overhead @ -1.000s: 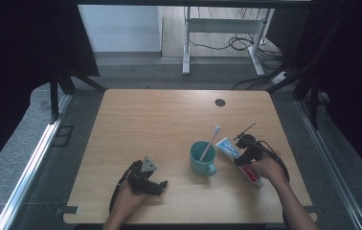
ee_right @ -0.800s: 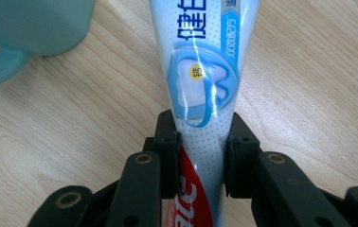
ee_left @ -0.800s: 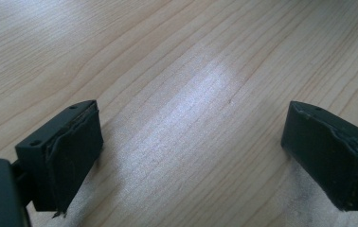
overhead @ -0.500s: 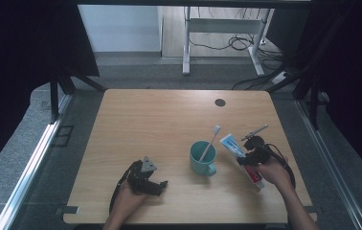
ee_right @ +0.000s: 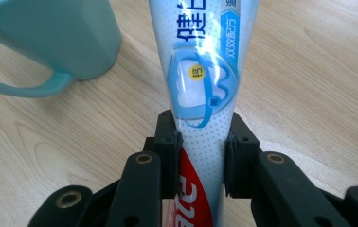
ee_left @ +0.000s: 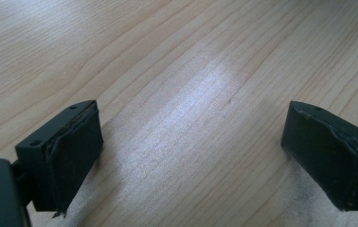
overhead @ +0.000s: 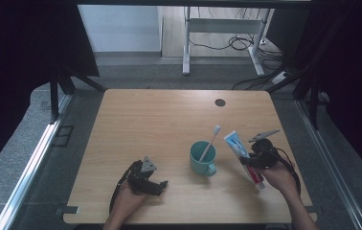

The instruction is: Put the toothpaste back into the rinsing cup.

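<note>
tube axis: toothpaste tube (overhead: 244,154) has its long axis running diagonally, flat crimped end pointing far-left toward the table middle, the other end near-right toward the person's right hand (overhead: 279,176)
tube tilt: in the high view the far end looks raised off the wood; can't tell how steep
tube look: white-to-pale-blue body, blue tooth graphic with a small yellow dot, blue printed characters, red band with white lettering at the near end; widens toward the flat end (ee_right: 201,71)
cap end: hidden behind the claw, can't tell
tube location: right part of the table (overhead: 169,120), near side, just right of the mug
right gripper (overhead: 253,160): clamped on the tube, one black pad on each side of the body at the white/red boundary (ee_right: 201,156); narrow gap, tube fills it
mug (overhead: 202,158): teal, handle on the near side, upright, near-centre; close to the tube, contact not visible
toothbrush (overhead: 209,143): white, standing in the mug, leaning far-right, head up
left gripper (overhead: 156,186): resting low on the near-left of the table, jaws wide apart, bare wood between them (ee_left: 191,156)
left hand (overhead: 129,199): wrapped around the gripper body
</note>
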Demonstrator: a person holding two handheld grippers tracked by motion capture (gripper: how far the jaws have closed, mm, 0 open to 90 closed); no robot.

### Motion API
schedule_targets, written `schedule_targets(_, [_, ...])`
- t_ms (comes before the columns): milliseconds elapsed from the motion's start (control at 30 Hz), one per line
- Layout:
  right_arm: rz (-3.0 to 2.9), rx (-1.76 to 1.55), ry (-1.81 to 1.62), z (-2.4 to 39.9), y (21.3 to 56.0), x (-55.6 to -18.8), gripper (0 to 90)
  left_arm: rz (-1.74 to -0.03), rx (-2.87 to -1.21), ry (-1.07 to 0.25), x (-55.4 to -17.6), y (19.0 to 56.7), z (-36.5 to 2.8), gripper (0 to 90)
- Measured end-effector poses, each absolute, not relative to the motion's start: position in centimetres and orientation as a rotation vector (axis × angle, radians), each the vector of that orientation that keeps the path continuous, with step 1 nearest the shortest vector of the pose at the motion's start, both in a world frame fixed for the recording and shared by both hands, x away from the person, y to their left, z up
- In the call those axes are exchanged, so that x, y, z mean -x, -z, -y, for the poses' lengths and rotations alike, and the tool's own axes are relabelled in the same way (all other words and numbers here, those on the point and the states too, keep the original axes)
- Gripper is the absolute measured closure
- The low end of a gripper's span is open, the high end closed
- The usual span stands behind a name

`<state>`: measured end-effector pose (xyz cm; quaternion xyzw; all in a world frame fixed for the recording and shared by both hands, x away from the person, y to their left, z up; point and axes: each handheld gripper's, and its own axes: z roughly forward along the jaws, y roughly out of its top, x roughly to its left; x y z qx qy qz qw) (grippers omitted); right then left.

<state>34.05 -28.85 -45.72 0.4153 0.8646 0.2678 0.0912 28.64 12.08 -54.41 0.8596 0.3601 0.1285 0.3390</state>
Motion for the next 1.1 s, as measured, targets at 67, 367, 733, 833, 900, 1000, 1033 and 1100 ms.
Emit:
schedule_targets(67, [-2.547,-1.23,-0.831,29.1,45.5,-33.6,71.1,-0.938,-2.239,-0.335,-28.6,54.4,-12.1,6.1])
schedule_targets(367, [-2.489,-1.207,-0.933,29.7,44.9,-32.5,71.0,-0.936,-2.24,-0.336,-28.7,54.4,-12.1,6.1])
schedule_targets(733, [-2.437,-1.166,-1.026,30.0,44.2,-31.4,71.1,-0.938,-2.238,-0.335,-28.6,54.4,-12.1,6.1])
schedule_targets(833, [-2.42,-1.146,-1.057,29.8,43.8,-31.1,71.1,-0.937,-2.238,-0.335,-28.6,54.4,-12.1,6.1])
schedule_targets(900, [-2.416,-1.133,-1.073,29.7,43.7,-31.0,71.1,-0.938,-2.238,-0.335,-28.6,54.4,-12.1,6.1])
schedule_targets(1000, [-2.402,-1.12,-1.098,29.5,43.5,-30.9,71.1,-0.938,-2.238,-0.335,-28.6,54.4,-12.1,6.1])
schedule_targets(1033, [-2.396,-1.116,-1.105,29.5,43.4,-30.9,71.1,-0.938,-2.238,-0.335,-28.6,54.4,-12.1,6.1])
schedule_targets(1100, [-2.395,-1.105,-1.118,29.3,43.2,-30.8,71.1,-0.939,-2.236,-0.335,-28.6,54.4,-12.1,6.1])
